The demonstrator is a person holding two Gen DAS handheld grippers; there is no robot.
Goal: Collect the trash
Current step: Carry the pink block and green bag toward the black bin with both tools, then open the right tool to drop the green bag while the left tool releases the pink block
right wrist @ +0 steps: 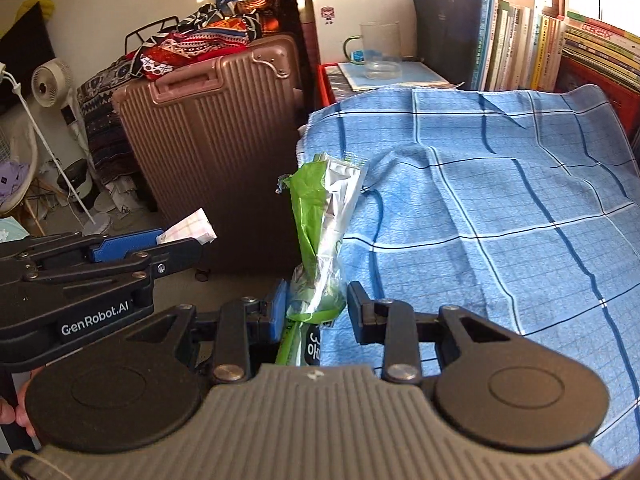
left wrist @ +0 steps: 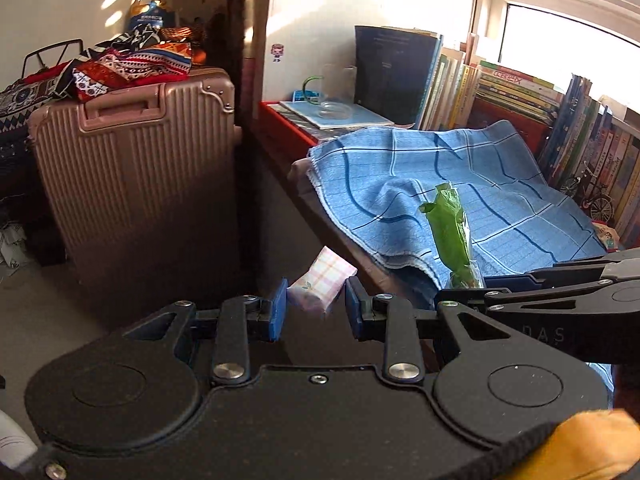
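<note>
Wrapper (right wrist: 320, 240) green, silvery, crumpled

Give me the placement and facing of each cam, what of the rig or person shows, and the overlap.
Left wrist: on the left claw, facing its pink tissue pack and the suitcase; right claw enters from the right.
Right wrist: on the right claw, facing its green wrapper over the blue cloth; left claw and fingertips at left.
Shared: both claws, pack, wrapper, suitcase, cloth, books.
</note>
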